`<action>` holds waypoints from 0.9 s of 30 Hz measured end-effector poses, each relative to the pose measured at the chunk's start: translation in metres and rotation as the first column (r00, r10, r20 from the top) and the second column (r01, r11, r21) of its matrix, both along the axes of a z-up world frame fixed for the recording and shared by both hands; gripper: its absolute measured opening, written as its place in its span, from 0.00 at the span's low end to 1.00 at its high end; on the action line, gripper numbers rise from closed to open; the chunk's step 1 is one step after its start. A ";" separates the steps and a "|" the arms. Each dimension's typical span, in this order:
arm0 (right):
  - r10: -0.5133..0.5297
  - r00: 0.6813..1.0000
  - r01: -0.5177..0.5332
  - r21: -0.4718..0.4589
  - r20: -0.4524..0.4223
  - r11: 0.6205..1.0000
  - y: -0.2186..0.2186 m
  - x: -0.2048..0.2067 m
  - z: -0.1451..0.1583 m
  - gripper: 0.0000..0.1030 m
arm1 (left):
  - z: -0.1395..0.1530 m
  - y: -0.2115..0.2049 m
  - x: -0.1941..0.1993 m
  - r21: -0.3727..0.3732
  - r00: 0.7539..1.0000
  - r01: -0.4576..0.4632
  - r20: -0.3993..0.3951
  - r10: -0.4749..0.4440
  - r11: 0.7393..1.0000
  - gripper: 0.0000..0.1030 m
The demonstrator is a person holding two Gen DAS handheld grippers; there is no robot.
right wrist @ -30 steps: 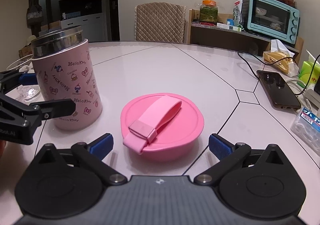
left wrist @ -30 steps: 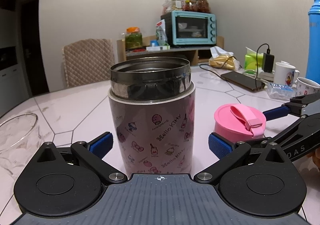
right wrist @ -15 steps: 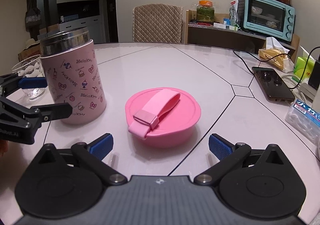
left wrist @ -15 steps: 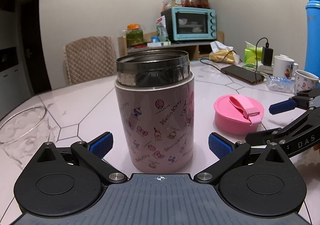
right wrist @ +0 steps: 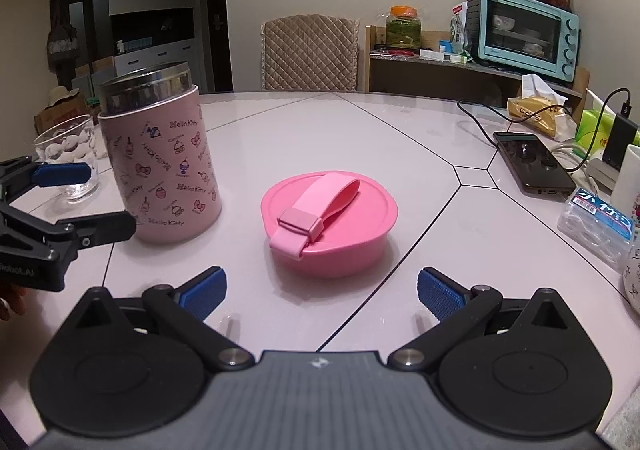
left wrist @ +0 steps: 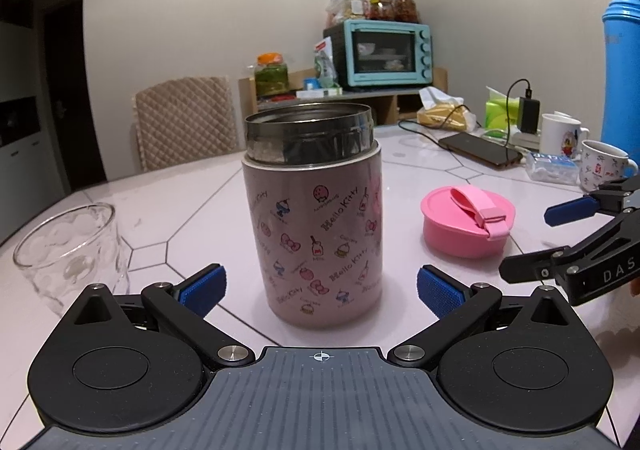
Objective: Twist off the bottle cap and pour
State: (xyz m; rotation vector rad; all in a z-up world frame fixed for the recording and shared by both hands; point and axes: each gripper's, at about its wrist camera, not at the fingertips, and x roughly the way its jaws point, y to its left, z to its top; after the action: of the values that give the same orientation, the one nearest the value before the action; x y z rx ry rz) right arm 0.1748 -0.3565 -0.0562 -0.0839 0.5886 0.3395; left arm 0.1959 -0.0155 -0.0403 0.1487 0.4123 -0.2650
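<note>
A pink Hello Kitty jar (left wrist: 316, 234) with an open steel mouth stands upright on the white table; it also shows in the right wrist view (right wrist: 160, 166). Its pink cap (left wrist: 466, 220) with a strap lies on the table to the jar's right, also in the right wrist view (right wrist: 330, 216). My left gripper (left wrist: 320, 288) is open and empty, just short of the jar. My right gripper (right wrist: 320, 292) is open and empty, just short of the cap. A clear glass (left wrist: 70, 252) stands left of the jar, seen too in the right wrist view (right wrist: 70, 154).
A phone on a cable (right wrist: 536, 164), a plastic packet (right wrist: 600, 224), mugs (left wrist: 604, 162) and a blue bottle (left wrist: 622, 74) stand at the table's right side. A chair (right wrist: 310, 54) and a shelf with a teal oven (right wrist: 524, 30) stand behind the table.
Both grippers have drawn back from the table objects. The jar and the cap look smaller and farther. The glass has come more into the left wrist view. Both stay open.
</note>
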 end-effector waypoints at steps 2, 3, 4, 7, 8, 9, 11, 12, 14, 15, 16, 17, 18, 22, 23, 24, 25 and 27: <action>-0.004 1.000 0.004 0.003 0.004 1.000 0.000 -0.006 0.001 1.00 | 0.000 0.000 -0.003 0.003 1.000 -0.002 -0.002 0.002 1.000 1.00; -0.005 1.000 0.005 0.004 0.006 1.000 0.000 -0.008 0.002 1.00 | 0.000 0.000 -0.004 0.007 1.000 -0.004 -0.003 0.004 1.000 1.00; -0.007 1.000 0.007 0.005 0.007 1.000 0.000 -0.009 0.002 1.00 | 0.000 -0.001 -0.006 0.010 1.000 -0.008 -0.003 0.008 1.000 1.00; -0.010 1.000 0.010 0.009 0.011 1.000 0.001 -0.014 0.004 1.00 | -0.001 -0.001 -0.011 0.015 1.000 -0.016 -0.007 0.016 1.000 1.00; -0.011 1.000 0.011 0.011 0.014 1.000 0.001 -0.017 0.005 1.00 | -0.001 -0.002 -0.014 0.019 1.000 -0.021 -0.009 0.021 1.000 1.00; -0.013 1.000 0.012 0.014 0.017 1.000 0.001 -0.020 0.005 1.00 | -0.001 -0.002 -0.016 0.023 1.000 -0.023 -0.012 0.023 0.999 1.00; -0.015 1.000 0.015 0.020 0.022 1.000 0.000 -0.024 0.007 1.00 | -0.001 -0.001 -0.020 0.021 0.999 -0.033 -0.012 0.033 0.999 1.00; -0.016 1.000 0.015 0.024 0.024 1.000 0.000 -0.026 0.007 1.00 | -0.001 -0.001 -0.022 0.021 0.999 -0.038 -0.013 0.038 0.999 1.00; -0.018 0.999 0.017 0.030 0.029 0.999 -0.001 -0.029 0.008 1.00 | 0.000 0.000 -0.025 0.018 0.999 -0.049 -0.014 0.049 0.999 1.00; -0.019 0.999 0.018 0.035 0.031 0.999 -0.001 -0.031 0.009 1.00 | -0.001 0.000 -0.027 0.018 0.998 -0.054 -0.017 0.054 0.998 1.00; -0.022 0.999 0.020 0.040 0.032 0.999 -0.002 -0.033 0.009 1.00 | -0.001 0.000 -0.030 0.019 0.998 -0.058 -0.020 0.059 0.998 1.00; -0.023 0.999 0.022 0.046 0.035 0.999 -0.002 -0.036 0.010 1.00 | -0.001 0.000 -0.031 0.019 0.998 -0.066 -0.022 0.066 0.998 1.00; -0.025 0.999 0.023 0.052 0.039 0.998 -0.003 -0.038 0.010 1.00 | -0.002 -0.001 -0.033 0.018 0.997 -0.073 -0.024 0.073 0.997 1.00; -0.029 0.998 0.025 0.067 0.051 0.997 -0.003 -0.047 0.014 1.00 | -0.002 -0.001 -0.041 0.011 0.995 -0.097 -0.028 0.097 0.995 1.00; -0.028 0.998 0.024 0.067 0.054 0.997 -0.002 -0.048 0.014 1.00 | -0.002 -0.002 -0.042 0.010 0.994 -0.102 -0.029 0.102 0.995 1.00; -0.029 0.998 0.025 0.068 0.057 0.997 -0.003 -0.051 0.015 1.00 | -0.002 -0.001 -0.047 0.002 0.993 -0.112 -0.029 0.112 0.994 1.00; -0.030 0.998 0.026 0.070 0.060 0.997 -0.003 -0.053 0.016 1.00 | -0.001 -0.001 -0.049 -0.006 0.993 -0.118 -0.032 0.117 0.993 1.00; -0.033 0.997 0.028 0.074 0.066 0.997 -0.004 -0.057 0.017 1.00 | 0.000 -0.001 -0.053 -0.020 0.993 -0.115 -0.038 0.114 0.993 1.00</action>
State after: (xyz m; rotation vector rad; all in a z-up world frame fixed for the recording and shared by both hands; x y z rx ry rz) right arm 0.1175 -0.3609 -0.0389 -0.0158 0.5097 0.3275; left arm 0.1424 -0.0167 -0.0407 0.0985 0.4523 -0.1595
